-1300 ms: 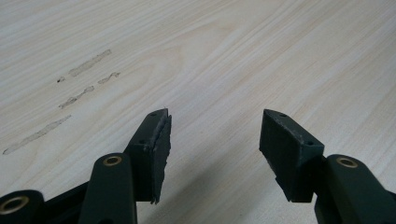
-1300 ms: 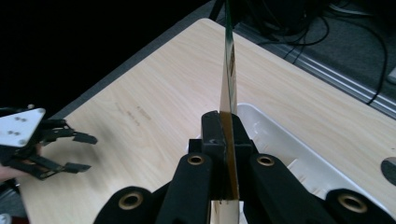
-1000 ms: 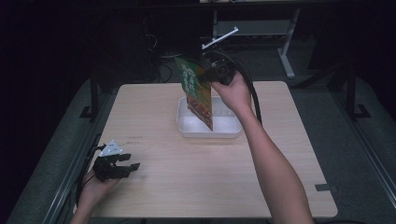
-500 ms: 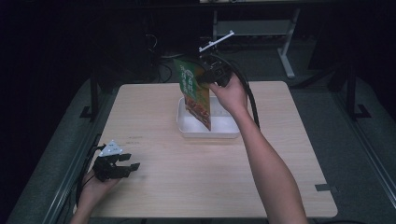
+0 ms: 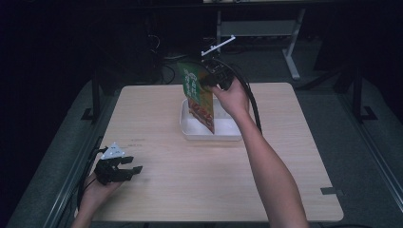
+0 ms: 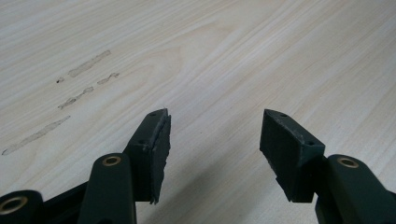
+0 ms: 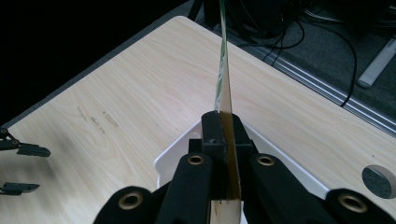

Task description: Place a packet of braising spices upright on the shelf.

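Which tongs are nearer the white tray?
Right. The right tongs hold a packet just above the tray, while the left tongs rest open on the table's near left corner, far from it.

The right claw (image 5: 209, 81) was raised at the end of an outstretched forearm, its jaws clamped tight. The left claw (image 5: 134, 168) sat low and near, jaws parted.
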